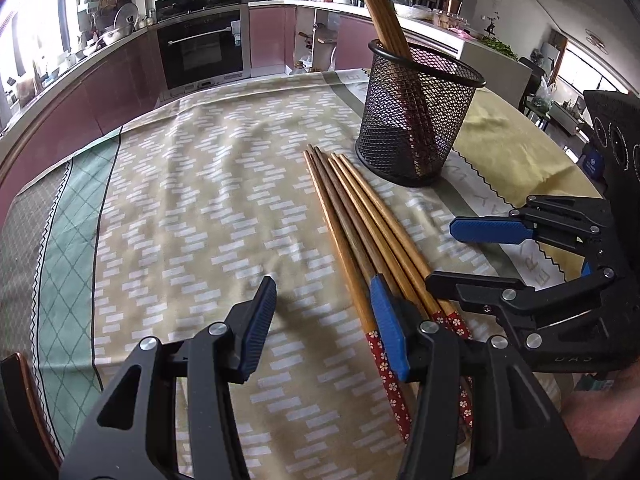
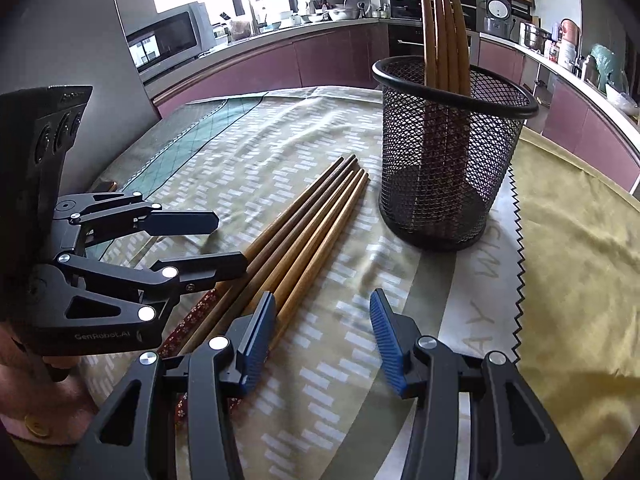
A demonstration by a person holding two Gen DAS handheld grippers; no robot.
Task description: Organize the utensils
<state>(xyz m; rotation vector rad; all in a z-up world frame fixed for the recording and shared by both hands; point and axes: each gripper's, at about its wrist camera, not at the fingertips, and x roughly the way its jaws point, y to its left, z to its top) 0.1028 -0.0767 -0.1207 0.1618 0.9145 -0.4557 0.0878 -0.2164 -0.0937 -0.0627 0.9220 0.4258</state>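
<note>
a: blue pads on both tools. the left gripper sits low over the tablecloth, fingers spread wide, nothing between them; its right pad rests over the red floral ends of the loose chopsticks.

b: and the other?

a: the right gripper is low as well, jaws wide apart and empty, its left pad just beside the same chopsticks. each tool shows in the other's view, coming in from the side, a bare hand under it.

b: where do the sticks lie?

a: five or so side by side on the cloth, tips toward the black mesh holder, near it but apart. more chopsticks in the holder stand upright, leaning on its far rim.

b: any writing?

a: "genrobot.ai" on the left tool's body in the right view. pale letters run along the cloth's zigzag border, too skewed to read.
</note>
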